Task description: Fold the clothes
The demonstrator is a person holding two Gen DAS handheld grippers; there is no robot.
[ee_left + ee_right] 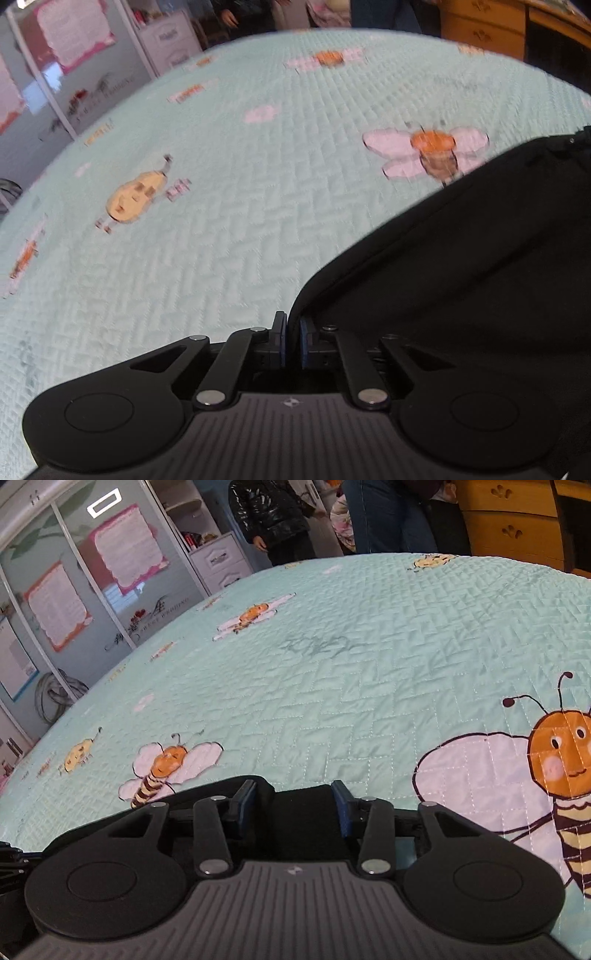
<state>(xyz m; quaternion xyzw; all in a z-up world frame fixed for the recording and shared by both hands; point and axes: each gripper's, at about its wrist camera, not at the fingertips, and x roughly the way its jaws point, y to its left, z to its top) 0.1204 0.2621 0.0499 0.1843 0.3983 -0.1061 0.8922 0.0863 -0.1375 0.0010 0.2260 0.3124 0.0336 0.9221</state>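
A pale green quilted bedspread (369, 672) printed with bees fills both views. The black garment (461, 266) spreads over the lower right of the left view, its edge clenched in the left gripper (292, 338). In the right view, the right gripper (293, 806) stands parted, black cloth between its pads, unpinched.

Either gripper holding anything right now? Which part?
Left gripper is shut on the black garment's edge. Right gripper straddles black fabric, pads apart, no grip yet.
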